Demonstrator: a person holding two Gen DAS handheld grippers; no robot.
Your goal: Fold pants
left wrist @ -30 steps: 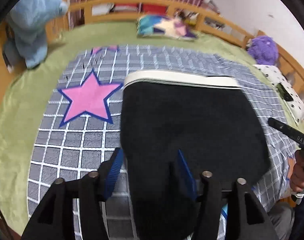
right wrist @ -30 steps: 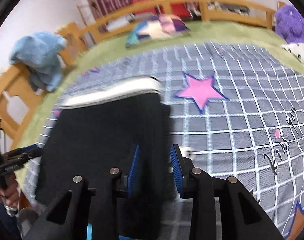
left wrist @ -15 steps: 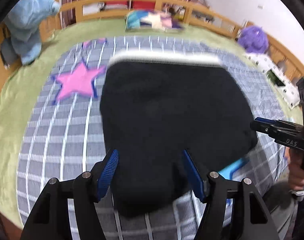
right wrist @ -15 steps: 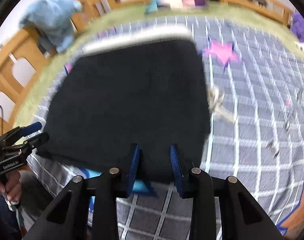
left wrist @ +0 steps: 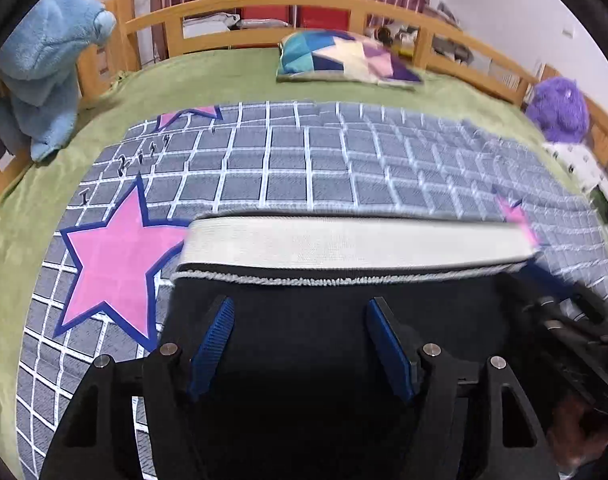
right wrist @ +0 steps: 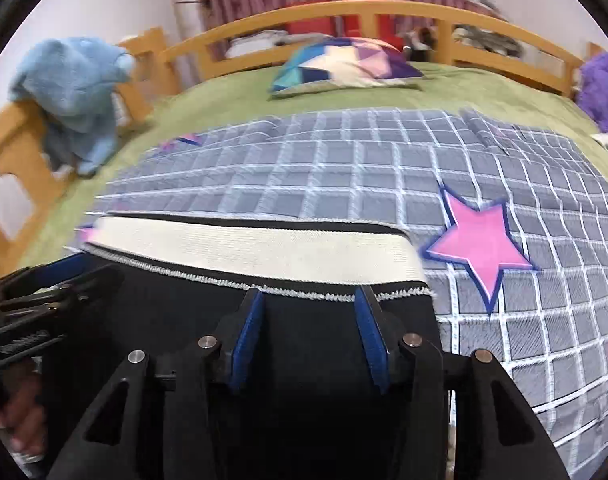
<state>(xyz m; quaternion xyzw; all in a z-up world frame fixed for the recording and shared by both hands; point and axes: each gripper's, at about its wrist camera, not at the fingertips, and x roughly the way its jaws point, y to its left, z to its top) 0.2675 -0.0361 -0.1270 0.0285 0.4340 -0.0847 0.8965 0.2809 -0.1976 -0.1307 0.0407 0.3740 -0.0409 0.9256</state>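
Black pants (left wrist: 324, 320) with a white waistband (left wrist: 344, 242) lie folded on the grey checked blanket; their near edge sits just short of the waistband. They also show in the right wrist view (right wrist: 336, 328). My left gripper (left wrist: 300, 320) is open over the black fabric near its left side, holding nothing. My right gripper (right wrist: 310, 312) is open over the fabric near its right side, fingertips (right wrist: 364, 300) at the fold's fuzzy edge. Each gripper shows in the other's view, the right gripper (left wrist: 560, 312) at the right and the left gripper (right wrist: 44, 292) at the left.
The grey checked blanket (left wrist: 344, 160) with pink stars (left wrist: 116, 260) covers a green bedspread (left wrist: 184, 76). A patchwork pillow (left wrist: 344, 56) lies at the head. A blue plush (left wrist: 44, 68) hangs on the left rail, a purple plush (left wrist: 560, 108) at the right. A wooden rail (right wrist: 344, 12) rings the bed.
Both grippers carried the pants' lower part forward and laid it up against the waistband. The right gripper's jaws have opened and let go; the left stays open.
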